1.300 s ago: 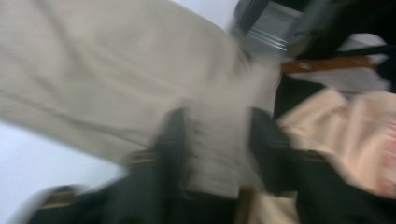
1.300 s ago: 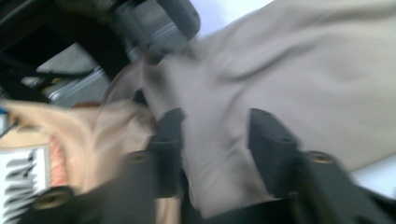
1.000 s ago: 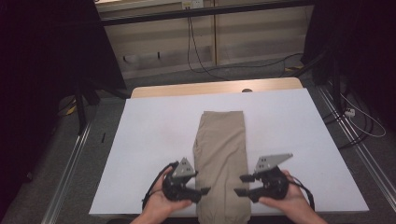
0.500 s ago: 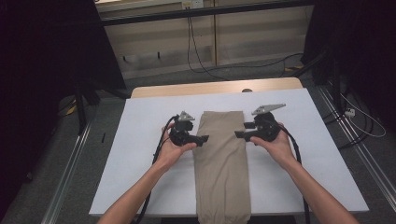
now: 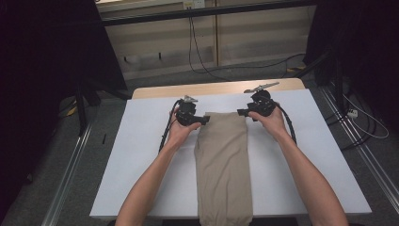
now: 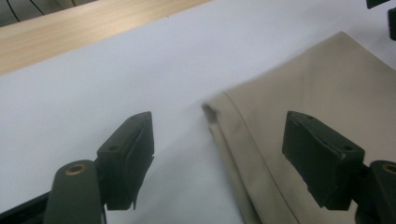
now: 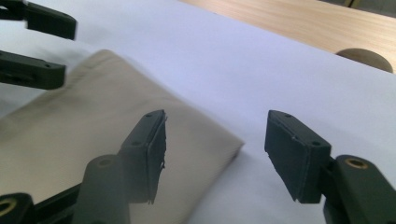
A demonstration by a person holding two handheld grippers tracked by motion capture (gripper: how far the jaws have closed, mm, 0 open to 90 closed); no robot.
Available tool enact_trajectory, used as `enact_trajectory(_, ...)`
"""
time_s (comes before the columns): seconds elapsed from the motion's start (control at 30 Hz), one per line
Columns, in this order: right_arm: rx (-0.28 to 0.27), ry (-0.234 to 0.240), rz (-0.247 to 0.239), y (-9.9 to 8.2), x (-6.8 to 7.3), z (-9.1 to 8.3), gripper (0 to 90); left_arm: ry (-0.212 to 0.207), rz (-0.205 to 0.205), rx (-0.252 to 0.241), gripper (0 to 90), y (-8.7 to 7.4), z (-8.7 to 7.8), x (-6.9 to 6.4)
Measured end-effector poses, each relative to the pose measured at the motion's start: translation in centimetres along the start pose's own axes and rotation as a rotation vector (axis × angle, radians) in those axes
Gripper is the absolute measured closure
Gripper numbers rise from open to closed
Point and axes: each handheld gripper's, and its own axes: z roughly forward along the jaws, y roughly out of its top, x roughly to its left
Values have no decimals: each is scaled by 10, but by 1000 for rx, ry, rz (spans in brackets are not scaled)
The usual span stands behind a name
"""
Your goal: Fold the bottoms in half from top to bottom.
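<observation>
Left gripper [image 5: 205, 120]: jaws apart, nothing between the pads, having just narrowed a little; in the left gripper view it [image 6: 219, 154] straddles the far left corner of the folded beige cloth [image 6: 322, 93], one jaw over bare sheet, the other over fabric. Likely purpose: lined up to pinch that corner.

Right gripper [image 5: 241, 112]: jaws likewise spread and unloaded; in the right gripper view it [image 7: 215, 156] brackets the cloth's [image 7: 84, 140] far right corner. Likely purpose: the matching grasp on the opposite side, so the far edge can be lifted evenly.

Folded beige cloth [image 5: 223, 165]: long narrow strip lying flat, running from the near edge of the table up its middle, far end between the two grippers.

White sheet [image 5: 141, 160]: covers the table, cloth resting on it.

Wooden table edge [image 5: 211, 88]: bare strip beyond the sheet.

Containers: none in view; nothing held in anything.
</observation>
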Motion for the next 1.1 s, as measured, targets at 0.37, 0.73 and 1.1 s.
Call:
enact_trajectory(0.37, 41, -10, 16, -4, -6, 39, 428, 10, -35, 42, 334, 4, 34, 2)
enact_trajectory(0.73, 85, 51, -13, -3, 1, 40, 890, -122, -59, 85, 846, 5, 30, -6)
enact_trajectory(1.1, -107, 15, 76, 37, -4, -7, 900, -96, -98, -96, 867, 49, -11, -5)
